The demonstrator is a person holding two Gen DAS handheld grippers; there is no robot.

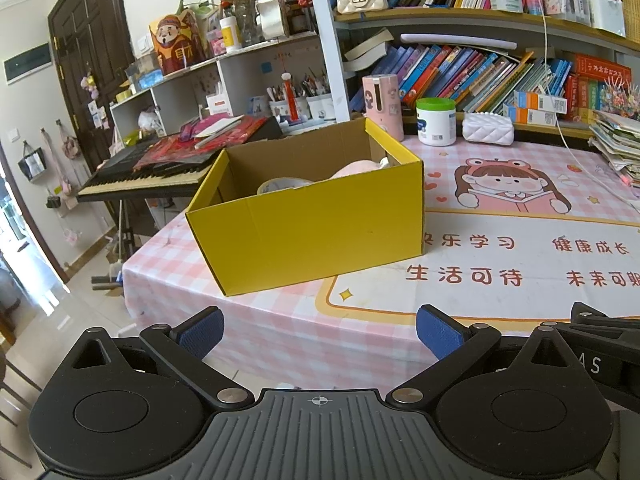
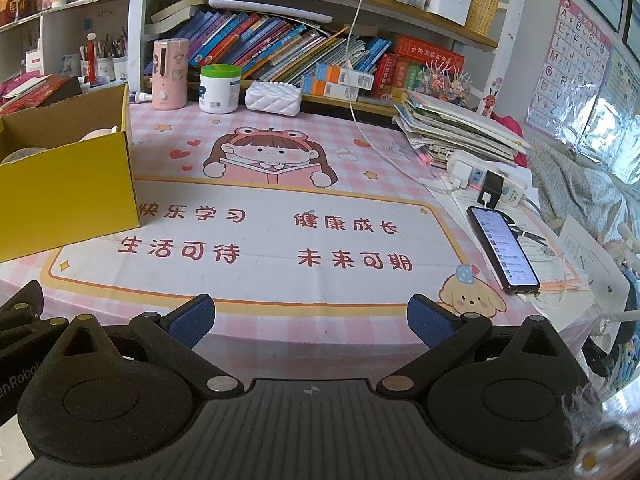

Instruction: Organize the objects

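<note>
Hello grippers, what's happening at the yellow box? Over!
Left hand-held gripper open, empty. Right hand-held gripper open, empty. Yellow box on table, open top, a tape roll and something pink inside. Nothing in the way.

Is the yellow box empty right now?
Not empty. The yellow box stands open-topped, and a pink soft item and a pale roll show above its front wall.

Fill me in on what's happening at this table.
A person is tidying things into a yellow box on the pink table mat. Both the left tongs and right tongs hang open and empty at the near table edge. The box already holds something pink and a roll of tape; a phone lies to the right.
</note>
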